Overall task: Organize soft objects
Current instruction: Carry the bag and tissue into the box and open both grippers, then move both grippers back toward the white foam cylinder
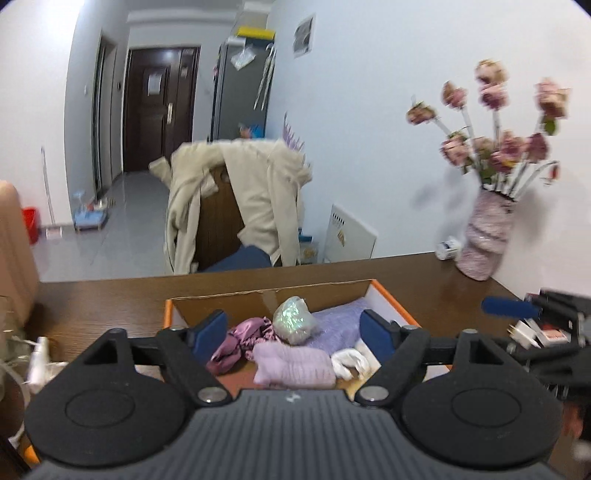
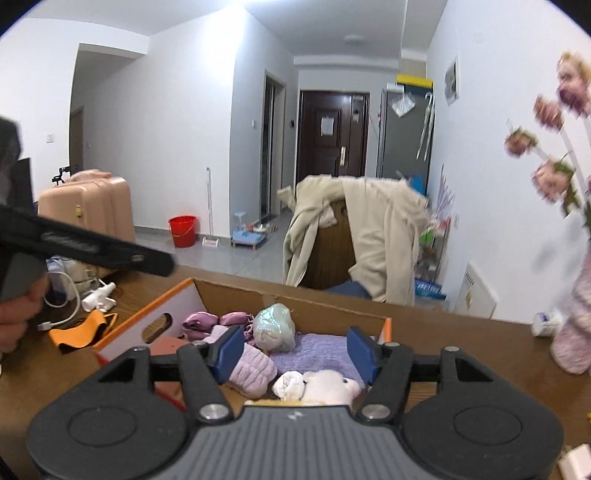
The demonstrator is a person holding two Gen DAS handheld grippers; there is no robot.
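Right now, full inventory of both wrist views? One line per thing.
cardboard box: 1, brown with orange-white sides, on table
table: 1, dark wood
knit bundle: 1, lilac, in box
satin cloth: 1, mauve, box left
iridescent pouch: 1, pearly white, box centre
purple cloth: 1, lavender, box floor
plush toy: 1, white, box near edge
vase: 1, pink, table right, holds flowers
jacket: 1, beige, over chair
bucket: 1, red, floor
suitcase: 1, pink, floor
left gripper: open, over box
right gripper: open, over box

No readable text

The paper on the far door [image 2: 326,125] and the wall poster [image 1: 304,35] are too blurred.
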